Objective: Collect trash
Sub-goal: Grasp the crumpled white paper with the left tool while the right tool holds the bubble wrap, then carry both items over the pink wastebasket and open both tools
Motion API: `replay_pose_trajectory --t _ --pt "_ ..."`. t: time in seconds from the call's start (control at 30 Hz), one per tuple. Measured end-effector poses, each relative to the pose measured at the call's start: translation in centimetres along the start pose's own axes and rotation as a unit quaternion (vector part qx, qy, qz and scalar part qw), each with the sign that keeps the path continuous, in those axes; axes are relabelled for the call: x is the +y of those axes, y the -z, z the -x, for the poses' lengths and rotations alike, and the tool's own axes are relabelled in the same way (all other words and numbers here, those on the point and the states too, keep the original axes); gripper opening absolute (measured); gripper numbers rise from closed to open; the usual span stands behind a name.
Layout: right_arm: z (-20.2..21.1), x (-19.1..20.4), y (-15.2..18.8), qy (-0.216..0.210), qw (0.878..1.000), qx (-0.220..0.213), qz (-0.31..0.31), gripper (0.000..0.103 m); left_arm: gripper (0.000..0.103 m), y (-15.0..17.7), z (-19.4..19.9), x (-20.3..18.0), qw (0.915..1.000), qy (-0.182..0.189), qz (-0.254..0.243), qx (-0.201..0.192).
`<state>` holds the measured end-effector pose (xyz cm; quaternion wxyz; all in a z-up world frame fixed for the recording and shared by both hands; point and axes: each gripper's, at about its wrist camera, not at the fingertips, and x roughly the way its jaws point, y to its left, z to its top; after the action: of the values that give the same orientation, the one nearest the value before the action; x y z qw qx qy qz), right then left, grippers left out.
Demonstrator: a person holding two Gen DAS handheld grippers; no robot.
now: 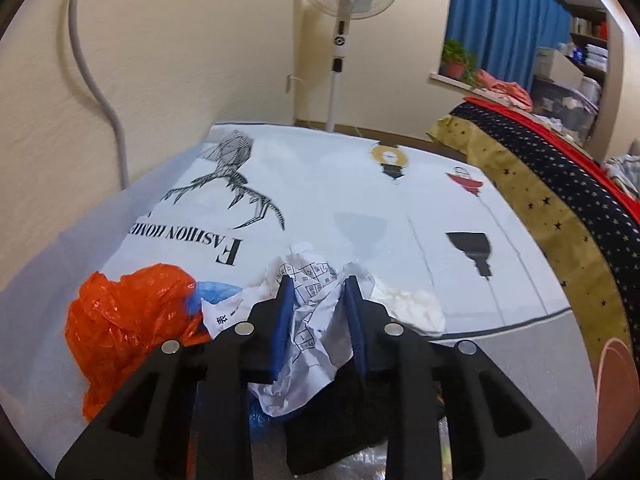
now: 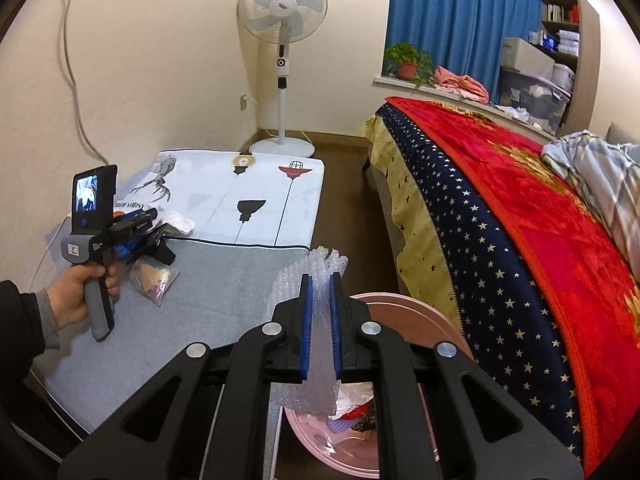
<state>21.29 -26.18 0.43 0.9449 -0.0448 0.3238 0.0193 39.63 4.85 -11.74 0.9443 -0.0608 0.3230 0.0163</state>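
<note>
Pink basin [image 2: 404,320] holds crumpled scraps [image 2: 352,404].

A white pedestal fan [image 2: 282,12] is seen standing in the corner of a cream-walled room, beside blue curtains [image 2: 460,20] drawn across a window. A green potted plant in a red pot [image 2: 407,62] and a folded pink cloth [image 2: 460,82] are set on the sill. A red floral blanket with a star-patterned navy border [image 2: 540,216] is spread over the bed, a pale checked quilt [image 2: 596,172] bunched upon it. A grey cable [image 1: 86,60] is run down the wall
</note>
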Motion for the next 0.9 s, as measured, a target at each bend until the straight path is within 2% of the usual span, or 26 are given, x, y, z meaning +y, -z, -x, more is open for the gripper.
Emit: replay_pose_trajectory --t 0.23,0.37,0.47,0.7,0.9 --pt "0.3 -0.3 -0.2 -0.006 1.0 -0.006 -0.001 0.009 0.024 -3.0 4.5 0.5 0.9988 0.034 0.02 -0.031" --pt "1.1 -0.3 -0.3 -0.021 1.0 -0.016 -0.005 0.009 0.024 -5.2 9.0 0.9 0.9955 0.07 0.041 -0.05" --pt "2.1 -0.3 -0.5 -0.034 0.999 -0.026 -0.01 0.009 0.024 -6.2 13.4 0.3 0.995 0.071 0.031 -0.063" --pt "4.3 -1.1 -0.6 -0.06 0.997 -0.048 -0.026 0.009 0.024 -4.7 21.5 -4.0 0.9941 0.086 -0.012 -0.065" --pt "6.1 -2.4 -0.1 -0.06 0.996 -0.059 -0.035 0.009 0.024 -1.5 25.3 -10.1 0.9918 0.115 -0.049 -0.028"
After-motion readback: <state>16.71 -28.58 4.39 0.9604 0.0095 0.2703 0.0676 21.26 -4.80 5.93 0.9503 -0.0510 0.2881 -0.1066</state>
